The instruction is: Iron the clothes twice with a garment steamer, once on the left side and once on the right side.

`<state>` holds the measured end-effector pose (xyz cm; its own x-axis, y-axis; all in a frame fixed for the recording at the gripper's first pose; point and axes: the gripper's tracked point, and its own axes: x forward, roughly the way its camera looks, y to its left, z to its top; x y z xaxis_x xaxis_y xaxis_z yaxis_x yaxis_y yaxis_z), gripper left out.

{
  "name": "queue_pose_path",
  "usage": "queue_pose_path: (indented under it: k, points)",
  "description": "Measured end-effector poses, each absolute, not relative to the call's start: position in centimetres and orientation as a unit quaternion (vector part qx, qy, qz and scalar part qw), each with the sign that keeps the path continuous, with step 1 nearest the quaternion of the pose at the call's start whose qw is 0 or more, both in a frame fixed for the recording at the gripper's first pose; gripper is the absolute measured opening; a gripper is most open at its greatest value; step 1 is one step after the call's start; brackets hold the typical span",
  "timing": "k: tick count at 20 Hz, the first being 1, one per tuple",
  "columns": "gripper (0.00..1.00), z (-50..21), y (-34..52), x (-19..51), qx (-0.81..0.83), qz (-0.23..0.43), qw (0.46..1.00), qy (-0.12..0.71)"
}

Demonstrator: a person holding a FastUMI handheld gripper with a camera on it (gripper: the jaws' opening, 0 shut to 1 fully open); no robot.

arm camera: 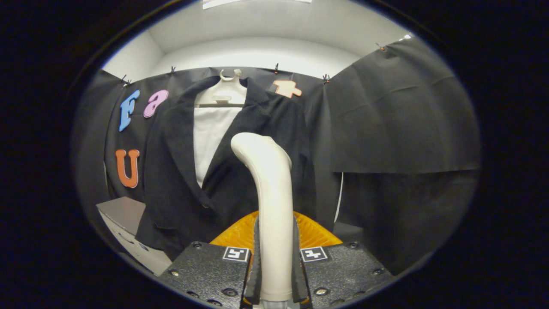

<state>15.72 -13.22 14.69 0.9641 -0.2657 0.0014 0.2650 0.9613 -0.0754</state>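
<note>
gripper [276,266] is clamped tight on the white steamer [270,201] handle, both fingers pressing it, black jacket [180,171] on its hanger [223,92] hangs just beyond

This is a recording booth, not a lived-in room. Black cloth [399,107] is pinned up with small clips [326,78] as a backdrop, under plain white walls [257,53] and a ceiling light. A dark jacket [240,171] hangs on a white hanger [225,92] against the cloth. Low beside the jacket stands a grey box [122,212].
</note>
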Motion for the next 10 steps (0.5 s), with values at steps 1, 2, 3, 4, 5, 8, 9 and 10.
queue_pose_path:
  k: [1, 2, 3, 4, 5, 8, 9, 10]
  points:
    - [0.31, 13.8, -13.2, 15.6, -0.037, -0.135, 0.99, 0.009]
    - [0.31, 13.0, -13.2, 15.4, -0.038, -0.137, 0.99, 0.015]
    - [0.31, 12.2, -13.3, 15.3, -0.04, -0.138, 0.989, 0.021]
    - [0.31, 11.6, -13.3, 15.2, -0.04, -0.139, 0.989, 0.025]
    - [0.31, 11.0, -13.4, 15.1, -0.039, -0.139, 0.989, 0.03]
    - [0.31, 9.6, -13.5, 14.8, -0.038, -0.144, 0.988, 0.04]
    - [0.31, 9.0, -13.7, 14.8, -0.038, -0.146, 0.988, 0.044]
    - [0.31, 8.3, -13.8, 14.7, -0.038, -0.148, 0.987, 0.048]
